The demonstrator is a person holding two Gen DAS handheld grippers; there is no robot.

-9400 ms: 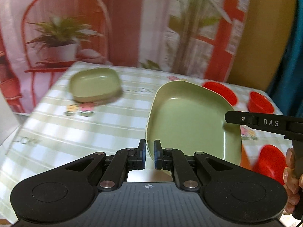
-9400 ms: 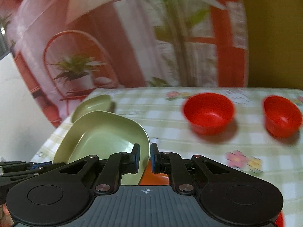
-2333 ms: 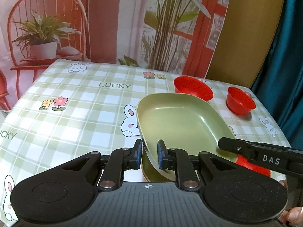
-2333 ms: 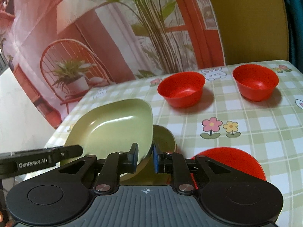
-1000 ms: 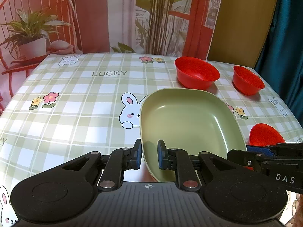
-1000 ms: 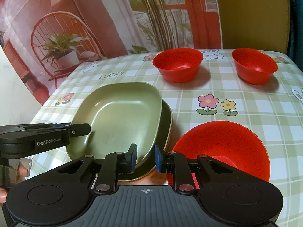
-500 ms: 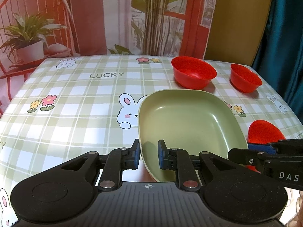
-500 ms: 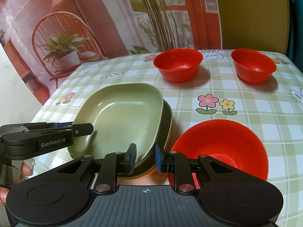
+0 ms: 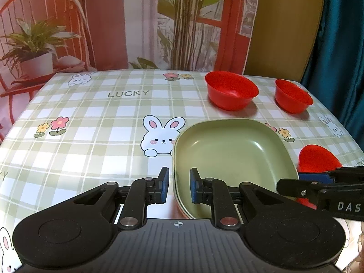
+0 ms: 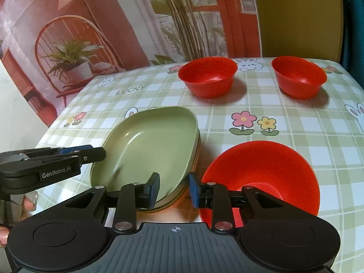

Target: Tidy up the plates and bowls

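Note:
A green rounded-square plate point(image 9: 229, 159) lies on top of a stack of plates point(image 10: 150, 150) near the table's front edge. My left gripper point(image 9: 178, 185) is open, its jaws astride the plate's near left rim without gripping. My right gripper point(image 10: 174, 190) is open around the stack's near right edge. Both grippers hold nothing. A red bowl point(image 10: 261, 177) sits just right of the stack, seen also in the left wrist view point(image 9: 318, 159). Two more red bowls point(image 10: 208, 76) point(image 10: 299, 76) stand at the far side.
The table has a green checked cloth point(image 9: 91, 118) with rabbits and flowers. A printed backdrop point(image 9: 113, 22) hangs behind it, and a teal curtain point(image 9: 341, 45) is at the right. The table's left edge drops off near a white wall point(image 10: 13, 104).
Both grippers have opened and let go of the green plate, which now rests flat on the stack. About 9 s ago the two held it tilted in the air.

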